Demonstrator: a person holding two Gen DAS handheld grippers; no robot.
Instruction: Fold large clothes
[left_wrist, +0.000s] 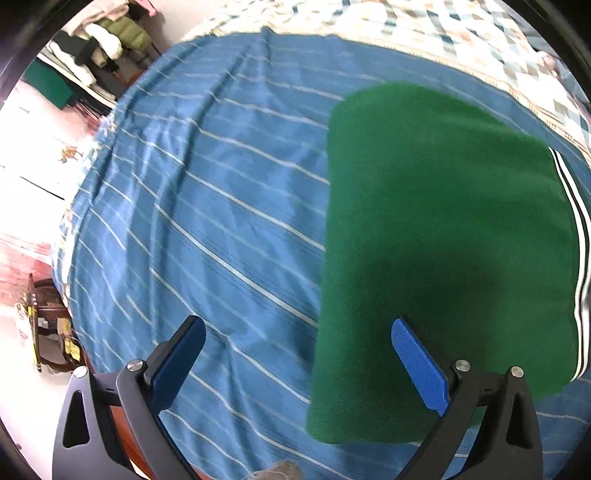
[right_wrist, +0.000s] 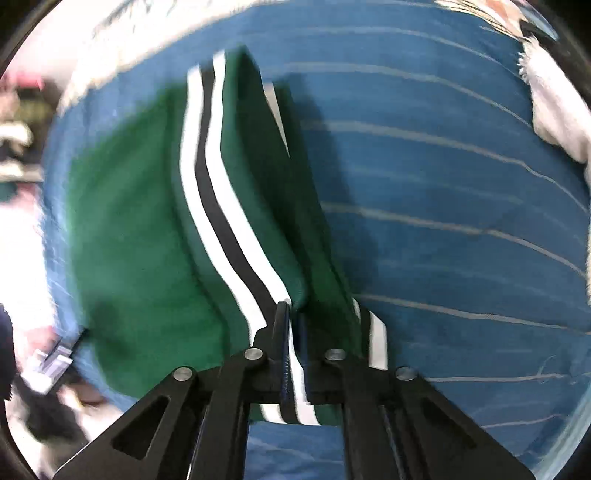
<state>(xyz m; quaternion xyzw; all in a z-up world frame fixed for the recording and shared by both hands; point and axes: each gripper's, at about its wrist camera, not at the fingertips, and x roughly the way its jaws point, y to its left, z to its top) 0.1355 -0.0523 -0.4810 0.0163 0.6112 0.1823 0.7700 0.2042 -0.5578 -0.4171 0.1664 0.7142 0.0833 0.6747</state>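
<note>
Here the green garment is pinched between the right tongs

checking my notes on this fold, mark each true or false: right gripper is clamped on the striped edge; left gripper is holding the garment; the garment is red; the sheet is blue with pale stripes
1. Right gripper is clamped on the striped edge: true.
2. Left gripper is holding the garment: false, its jaws stand wide open and hold nothing.
3. The garment is red: false, it is green.
4. The sheet is blue with pale stripes: true.
</note>
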